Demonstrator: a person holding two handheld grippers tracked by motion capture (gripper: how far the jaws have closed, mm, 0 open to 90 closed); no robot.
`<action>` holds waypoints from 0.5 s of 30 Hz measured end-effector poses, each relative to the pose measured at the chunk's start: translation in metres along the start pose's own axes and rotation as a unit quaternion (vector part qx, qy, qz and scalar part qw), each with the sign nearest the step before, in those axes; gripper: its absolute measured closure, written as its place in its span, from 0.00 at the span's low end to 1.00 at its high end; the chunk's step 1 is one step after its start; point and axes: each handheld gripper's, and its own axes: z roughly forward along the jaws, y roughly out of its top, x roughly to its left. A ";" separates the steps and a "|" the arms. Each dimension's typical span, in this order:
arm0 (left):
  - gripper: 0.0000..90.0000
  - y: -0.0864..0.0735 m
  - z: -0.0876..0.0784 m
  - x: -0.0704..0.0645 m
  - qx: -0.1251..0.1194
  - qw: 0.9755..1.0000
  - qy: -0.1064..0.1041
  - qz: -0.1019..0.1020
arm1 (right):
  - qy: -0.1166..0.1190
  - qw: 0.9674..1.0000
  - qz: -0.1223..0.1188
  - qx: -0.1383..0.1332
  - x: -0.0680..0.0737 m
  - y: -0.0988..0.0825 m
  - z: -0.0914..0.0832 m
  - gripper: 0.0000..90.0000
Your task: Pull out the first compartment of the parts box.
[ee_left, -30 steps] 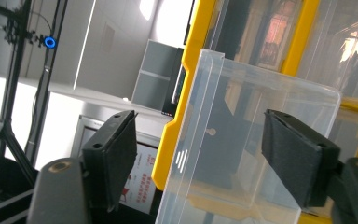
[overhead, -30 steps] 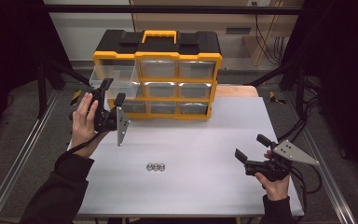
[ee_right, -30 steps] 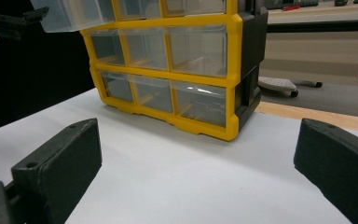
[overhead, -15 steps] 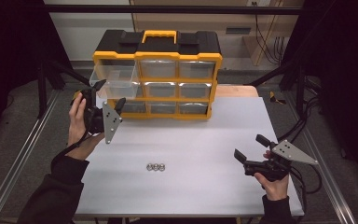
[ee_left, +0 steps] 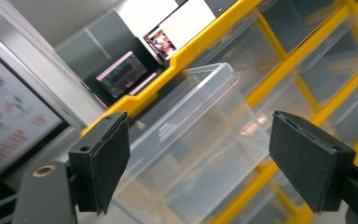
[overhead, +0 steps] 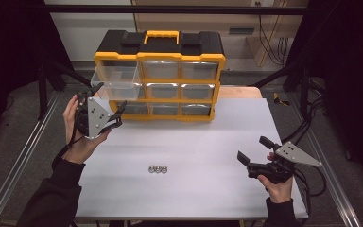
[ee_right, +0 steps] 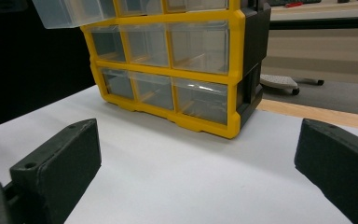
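A yellow-and-black drawer cabinet point(overhead: 170, 75) stands at the far side of the bench point(overhead: 194, 142). Its top-left clear drawer point(overhead: 116, 84) is pulled out and appears empty; the other drawers are shut, their contents hard to make out through the plastic. The left claw point(overhead: 105, 101) is spread, just before the open drawer, its jaws having just been opening with nothing pinched. Three small metal pieces point(overhead: 158, 169), possibly nuts, lie in a row mid-bench. The right claw point(overhead: 253, 149) rests spread and empty, well apart.
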 end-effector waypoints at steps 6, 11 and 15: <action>0.17 -0.002 -0.005 0.004 0.003 0.997 -0.031 -0.063 | -0.001 1.000 -0.002 0.003 0.000 0.000 0.001 0.01; 0.15 -0.001 -0.009 0.005 -0.002 0.993 -0.052 -0.103 | -0.002 1.000 -0.002 0.003 0.000 0.000 0.001 0.01; 0.13 0.000 -0.014 0.007 -0.003 0.989 -0.071 -0.129 | -0.003 1.000 -0.001 0.004 0.000 0.000 0.000 0.01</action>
